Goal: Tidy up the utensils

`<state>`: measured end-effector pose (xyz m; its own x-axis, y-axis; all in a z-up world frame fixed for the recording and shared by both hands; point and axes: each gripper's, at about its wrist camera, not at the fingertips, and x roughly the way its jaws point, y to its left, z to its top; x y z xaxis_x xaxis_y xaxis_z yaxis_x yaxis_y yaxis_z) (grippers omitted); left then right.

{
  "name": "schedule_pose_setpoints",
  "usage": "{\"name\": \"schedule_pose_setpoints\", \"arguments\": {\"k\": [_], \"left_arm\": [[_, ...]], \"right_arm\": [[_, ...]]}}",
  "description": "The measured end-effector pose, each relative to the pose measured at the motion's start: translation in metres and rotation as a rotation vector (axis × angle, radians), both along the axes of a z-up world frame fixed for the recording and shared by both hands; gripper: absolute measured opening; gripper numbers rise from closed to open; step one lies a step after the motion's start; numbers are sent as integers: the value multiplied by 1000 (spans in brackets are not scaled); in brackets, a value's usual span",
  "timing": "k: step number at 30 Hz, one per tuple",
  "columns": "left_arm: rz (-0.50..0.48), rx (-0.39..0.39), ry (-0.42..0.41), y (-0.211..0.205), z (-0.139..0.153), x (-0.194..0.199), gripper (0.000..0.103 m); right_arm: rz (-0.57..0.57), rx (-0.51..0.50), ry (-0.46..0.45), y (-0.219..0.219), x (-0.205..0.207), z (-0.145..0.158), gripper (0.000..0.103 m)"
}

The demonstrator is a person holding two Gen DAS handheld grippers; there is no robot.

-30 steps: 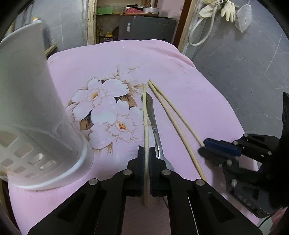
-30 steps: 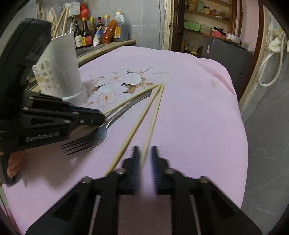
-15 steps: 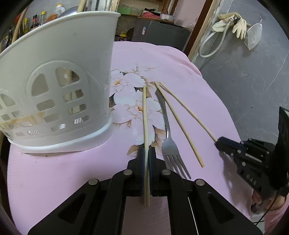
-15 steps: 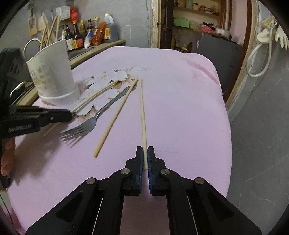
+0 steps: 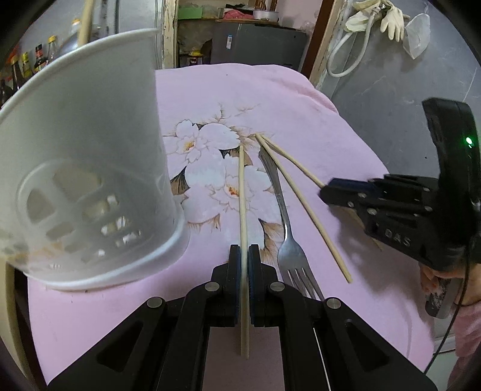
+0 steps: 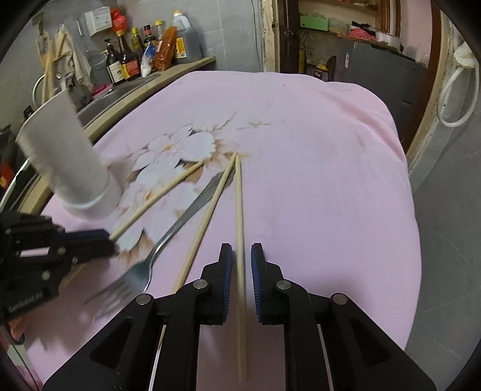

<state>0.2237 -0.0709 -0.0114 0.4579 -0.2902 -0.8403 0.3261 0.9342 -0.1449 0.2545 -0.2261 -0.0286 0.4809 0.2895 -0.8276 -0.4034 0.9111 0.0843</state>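
My left gripper (image 5: 244,251) is shut on a wooden chopstick (image 5: 242,198) that points away over the pink cloth. A white slotted utensil holder (image 5: 81,186) stands close on its left; it also shows in the right wrist view (image 6: 66,162). A steel fork (image 5: 285,228) and a second chopstick (image 5: 303,204) lie to the right. My right gripper (image 6: 241,258) has its jaws slightly apart around a third chopstick (image 6: 239,210), which runs between the pads without clear contact.
A pink floral cloth (image 6: 315,168) covers the table. A counter with sauce bottles (image 6: 144,57) stands at the far left. A grey floor drops off on the right (image 6: 445,240). Gloves and a hose (image 5: 375,18) hang on the far wall.
My right gripper's jaws have parted from the chopstick and it has moved forward along it. My left gripper still holds its chopstick, and the view has shifted a little relative to the holder.
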Motion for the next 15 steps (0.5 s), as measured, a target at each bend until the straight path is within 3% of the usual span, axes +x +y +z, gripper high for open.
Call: {"name": "schedule_pose_setpoints", "arguments": {"k": [9,15], "left_arm": [[28,32,-5,-16,-3,22,4],[41,65,6,-25,-7,34,3]], "right_arm": [[2,40,27,7,26,-3,11],[12,-20,9,14,24,-4,6]]}}
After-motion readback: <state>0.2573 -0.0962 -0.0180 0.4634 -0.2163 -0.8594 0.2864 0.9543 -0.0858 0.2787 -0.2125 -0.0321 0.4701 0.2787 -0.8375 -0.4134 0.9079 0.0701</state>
